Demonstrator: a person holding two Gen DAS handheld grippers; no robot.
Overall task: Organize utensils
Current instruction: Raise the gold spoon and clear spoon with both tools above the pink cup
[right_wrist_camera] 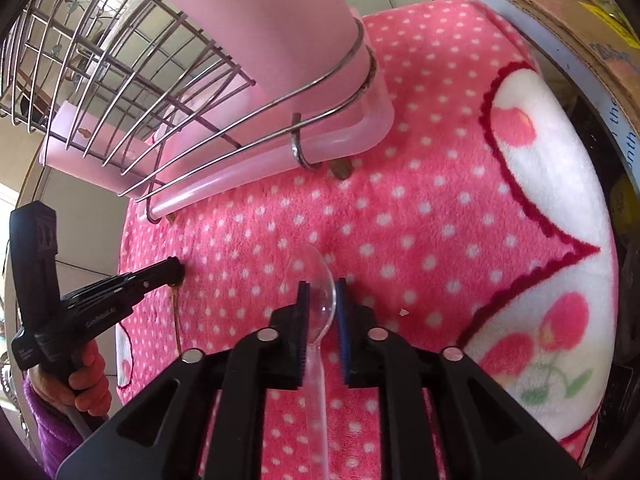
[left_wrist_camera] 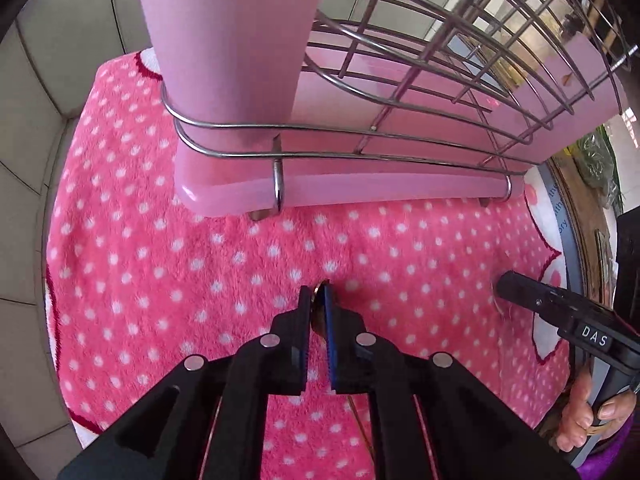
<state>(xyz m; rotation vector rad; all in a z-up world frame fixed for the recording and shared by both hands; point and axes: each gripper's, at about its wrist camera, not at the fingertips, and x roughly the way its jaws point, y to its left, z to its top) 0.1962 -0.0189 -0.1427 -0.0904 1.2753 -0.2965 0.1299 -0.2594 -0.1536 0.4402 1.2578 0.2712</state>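
Note:
My left gripper [left_wrist_camera: 317, 296] is shut on a thin brown-gold utensil [left_wrist_camera: 319, 312], low over the pink dotted blanket [left_wrist_camera: 160, 264]; its stem trails back under the fingers. In the right wrist view that gripper [right_wrist_camera: 176, 272] touches down at the left with the brown stem [right_wrist_camera: 176, 320] below it. My right gripper [right_wrist_camera: 322, 296] straddles a clear plastic spoon [right_wrist_camera: 316, 292] lying on the blanket, bowl forward; the jaws stand slightly apart beside the bowl. A wire rack [left_wrist_camera: 400, 92] on a pink tray [left_wrist_camera: 360, 192] with a pink cup [left_wrist_camera: 228, 40] stands ahead.
The rack also shows in the right wrist view [right_wrist_camera: 120, 80] with its pink cup [right_wrist_camera: 256, 20]. A cardboard box [right_wrist_camera: 560, 20] sits at the blanket's far right edge. Tiled wall [left_wrist_camera: 48, 120] lies to the left.

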